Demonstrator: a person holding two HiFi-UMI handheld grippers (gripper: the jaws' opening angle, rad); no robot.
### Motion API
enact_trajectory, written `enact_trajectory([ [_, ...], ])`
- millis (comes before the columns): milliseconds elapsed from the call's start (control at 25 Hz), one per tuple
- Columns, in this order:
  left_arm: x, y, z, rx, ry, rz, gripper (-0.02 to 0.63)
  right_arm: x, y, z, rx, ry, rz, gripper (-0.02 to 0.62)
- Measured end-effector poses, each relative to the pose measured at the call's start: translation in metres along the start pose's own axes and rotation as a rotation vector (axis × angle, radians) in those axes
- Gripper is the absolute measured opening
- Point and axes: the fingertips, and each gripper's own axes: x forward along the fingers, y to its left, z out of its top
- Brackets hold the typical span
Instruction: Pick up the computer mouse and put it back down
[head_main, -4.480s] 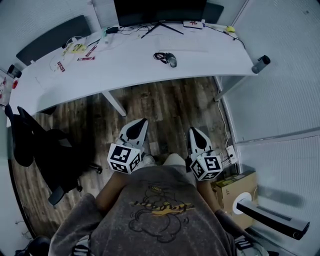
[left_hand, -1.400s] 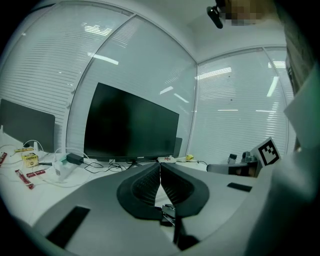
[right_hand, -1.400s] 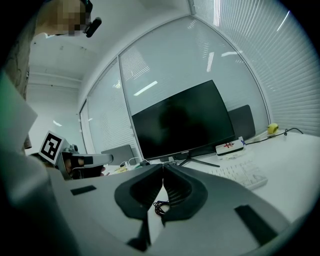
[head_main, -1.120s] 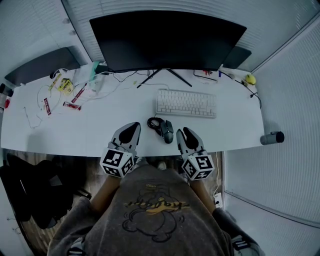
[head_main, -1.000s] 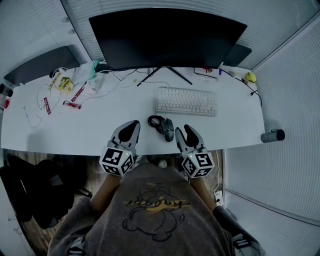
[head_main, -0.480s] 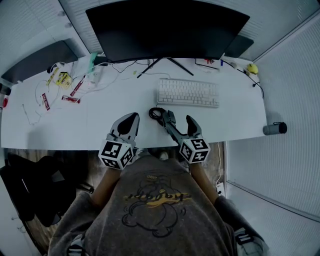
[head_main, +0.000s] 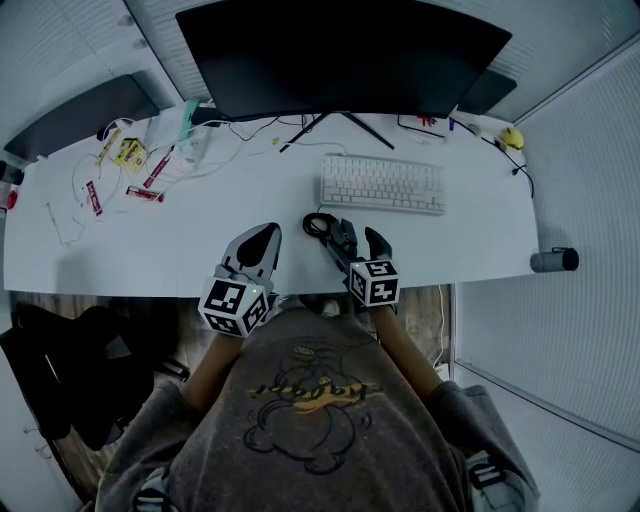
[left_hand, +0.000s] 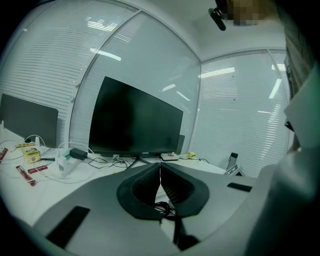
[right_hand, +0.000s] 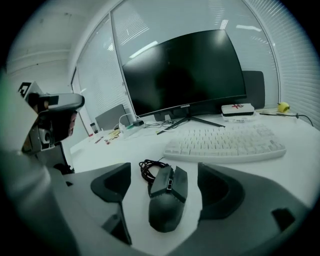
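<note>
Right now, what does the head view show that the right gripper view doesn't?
Only the head view shows the person's shirt and the cylinder at the desk's right end. Only the right gripper view shows the right gripper up close: its jaws, which have just been opening, stand apart around the mouse without touching it. Both show the mouse, keyboard and monitor.

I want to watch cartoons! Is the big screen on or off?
Off, it seems: the monitor is plain black in all three views, showing no picture or glow.
</note>
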Motion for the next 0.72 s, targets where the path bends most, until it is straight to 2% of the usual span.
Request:
enact_trajectory([
  [400, -0.001, 0.005, -0.004, 0.007, 0.019, 0.01, 0.02, 0.033, -0.006, -0.032, -0.038, 0.133, -0.027, 0.396],
  [720, -0.002, 0.005, -0.006, 0.015, 0.02, 0.015, 0.02, 0.043, -0.01, -0.047, -0.064, 0.2, -0.066, 0.364],
])
